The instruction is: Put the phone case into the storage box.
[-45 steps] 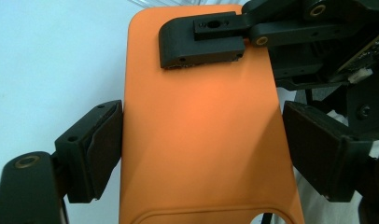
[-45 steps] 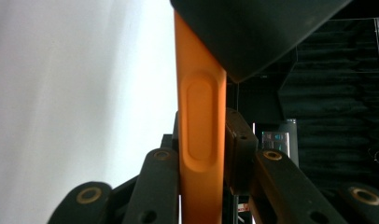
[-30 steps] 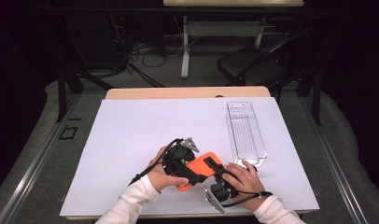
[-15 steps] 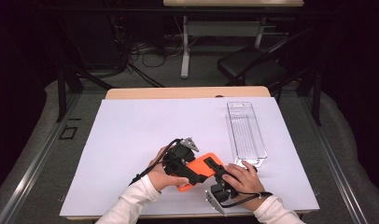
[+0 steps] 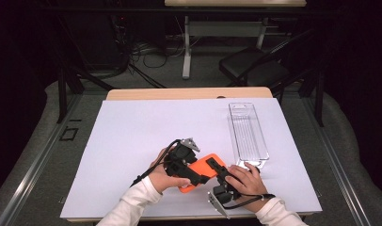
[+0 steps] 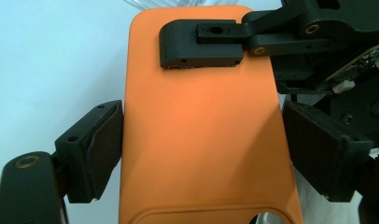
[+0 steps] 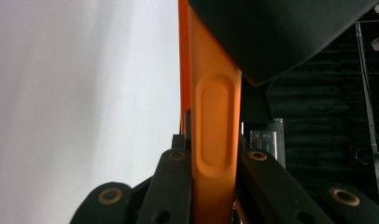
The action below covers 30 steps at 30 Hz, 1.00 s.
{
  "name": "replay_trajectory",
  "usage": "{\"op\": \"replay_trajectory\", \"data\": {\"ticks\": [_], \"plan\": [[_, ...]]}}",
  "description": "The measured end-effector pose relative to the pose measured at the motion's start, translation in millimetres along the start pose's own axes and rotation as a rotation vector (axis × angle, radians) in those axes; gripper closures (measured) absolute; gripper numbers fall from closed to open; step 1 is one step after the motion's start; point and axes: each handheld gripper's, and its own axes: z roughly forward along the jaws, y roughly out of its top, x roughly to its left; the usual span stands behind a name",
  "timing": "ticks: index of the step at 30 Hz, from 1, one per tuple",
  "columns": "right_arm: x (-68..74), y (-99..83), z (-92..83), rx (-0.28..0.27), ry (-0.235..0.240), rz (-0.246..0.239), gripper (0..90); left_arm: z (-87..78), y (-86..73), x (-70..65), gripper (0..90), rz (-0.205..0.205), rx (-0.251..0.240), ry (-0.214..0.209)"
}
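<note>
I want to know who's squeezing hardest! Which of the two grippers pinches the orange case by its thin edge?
The right gripper: its jaws clamp the orange case across its thin edge. The left gripper holds it across its wide flat back instead.

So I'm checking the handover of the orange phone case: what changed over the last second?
Very little moved. The right gripper finished closing its jaws onto the thin edge of the orange phone case. The left gripper still straddles the case across its width, and both hands and the clear tray stayed put.
</note>
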Motion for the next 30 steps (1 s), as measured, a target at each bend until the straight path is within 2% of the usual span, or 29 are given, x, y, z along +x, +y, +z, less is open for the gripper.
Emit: {"op": "replay_trajectory", "data": {"ticks": [8, 13, 25, 30], "plan": [[-1.0, -1.0, -0.2, 0.0, -0.004, -0.007, 86.6, 0.5, 0.0, 0.1, 15.4, 0.002, -0.011, -0.003], [-0.4, -1.5, 0.3, 0.004, 0.003, -0.001, 86.6, -0.4, 0.0, -1.4, 15.4, 0.018, -0.016, 0.023], [2.4, -3.2, 1.2, 0.012, 0.017, 0.009, 86.6, -3.6, -0.3, 2.2, 14.5, -0.003, -0.048, 0.012], [2.1, -4.7, 1.2, 0.018, 0.021, 0.013, 86.5, -6.7, -0.3, 2.8, 14.6, -0.01, -0.063, 0.022]]}}
